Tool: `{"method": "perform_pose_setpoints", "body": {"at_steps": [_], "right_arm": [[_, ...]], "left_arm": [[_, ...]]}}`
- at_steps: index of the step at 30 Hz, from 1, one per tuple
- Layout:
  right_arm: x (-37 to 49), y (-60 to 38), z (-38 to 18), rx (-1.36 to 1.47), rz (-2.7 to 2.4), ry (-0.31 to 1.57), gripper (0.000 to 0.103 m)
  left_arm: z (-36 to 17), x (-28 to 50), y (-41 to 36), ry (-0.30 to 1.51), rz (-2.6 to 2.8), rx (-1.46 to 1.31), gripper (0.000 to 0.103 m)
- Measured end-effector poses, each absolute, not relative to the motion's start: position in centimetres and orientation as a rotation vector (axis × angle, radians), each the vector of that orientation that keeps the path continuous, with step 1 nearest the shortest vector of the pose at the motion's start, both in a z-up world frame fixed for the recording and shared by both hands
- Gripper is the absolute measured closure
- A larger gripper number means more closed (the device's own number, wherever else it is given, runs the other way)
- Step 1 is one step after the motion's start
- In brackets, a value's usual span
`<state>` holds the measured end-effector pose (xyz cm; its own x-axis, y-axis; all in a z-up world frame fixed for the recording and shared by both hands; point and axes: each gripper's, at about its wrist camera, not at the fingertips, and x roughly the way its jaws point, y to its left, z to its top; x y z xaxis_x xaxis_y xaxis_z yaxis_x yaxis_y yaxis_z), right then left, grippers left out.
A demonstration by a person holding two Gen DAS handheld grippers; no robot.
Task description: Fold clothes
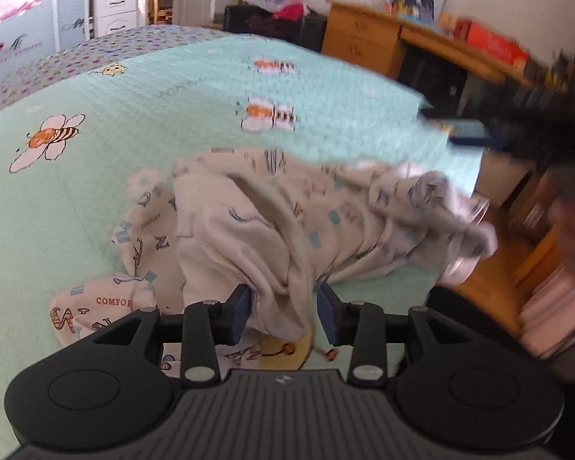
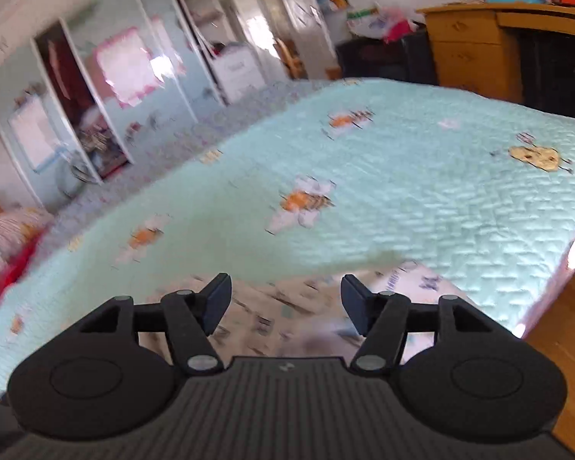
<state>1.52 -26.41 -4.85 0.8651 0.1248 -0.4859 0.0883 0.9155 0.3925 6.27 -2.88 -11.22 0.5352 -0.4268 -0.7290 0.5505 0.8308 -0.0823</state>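
Note:
A cream garment (image 1: 257,226) printed with letters and the word COMFORT lies bunched on the mint-green bee-print bedspread (image 1: 142,115). My left gripper (image 1: 285,312) has its jaws apart with a fold of the garment hanging between the blue pads. It is not clamped. My right gripper (image 2: 285,303) is open and empty, just above a blurred part of the garment (image 2: 287,310). The right gripper also shows blurred at the right of the left wrist view (image 1: 475,134), above the garment's far end.
The bed's right edge (image 2: 567,260) drops to a wooden floor (image 2: 571,345). A wooden desk (image 1: 368,42) with boxes stands beyond the bed. Wardrobes with mirrored doors (image 2: 107,88) and a white drawer unit (image 1: 117,9) line the far wall. A patterned pillow (image 2: 4,241) lies at far left.

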Motion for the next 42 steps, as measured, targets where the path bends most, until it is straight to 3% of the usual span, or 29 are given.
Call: {"method": "perform_pose_setpoints", "body": {"at_steps": [3,11,12,13,14,22,27,30,38,40,42], "right_arm": [[1.9,-25.2,-5.2,0.414,0.076,0.561,0.036],[8.0,-17.2,-8.4,0.275,0.233,0.699,0.036],[9.1,-16.2,-9.0,0.241,0.237,0.724,0.042],[10.2,-15.4,-9.8,0.209,0.244,0.752,0.057],[11.0,-15.2,-10.1,0.186,0.217,0.765,0.098],[5.9,-24.5,-1.6,0.313,-0.082,0.435,0.098],[3.5,-26.0,-3.2,0.279,-0.087,0.518,0.098],[3.1,-26.2,-5.1,0.343,-0.085,0.560,0.098],[2.3,-27.4,-5.1,0.429,-0.066,0.524,0.098],[2.3,-27.8,-5.4,0.443,-0.063,0.534,0.097],[2.3,-28.0,-5.8,0.457,-0.068,0.550,0.098]], "left_arm": [[-13.4,7.3,-3.7,0.866,-0.549,0.209,0.062],[-12.6,3.8,-2.0,0.840,-0.560,0.129,0.060],[-12.9,3.6,-1.4,0.856,-0.554,0.110,0.060],[-13.3,3.5,-0.9,0.875,-0.544,0.085,0.060],[-13.7,3.5,-0.1,0.892,-0.530,0.050,0.060],[-14.1,4.5,3.7,0.922,-0.464,-0.202,0.060],[-13.0,4.5,3.0,0.865,-0.509,-0.252,0.059],[-13.7,6.3,2.8,0.925,-0.536,-0.336,0.052],[-16.7,10.7,3.4,1.008,-0.447,-0.706,0.052],[-17.1,11.4,3.7,1.015,-0.410,-0.763,0.058],[-17.1,12.0,3.8,1.019,-0.367,-0.781,0.097]]}}
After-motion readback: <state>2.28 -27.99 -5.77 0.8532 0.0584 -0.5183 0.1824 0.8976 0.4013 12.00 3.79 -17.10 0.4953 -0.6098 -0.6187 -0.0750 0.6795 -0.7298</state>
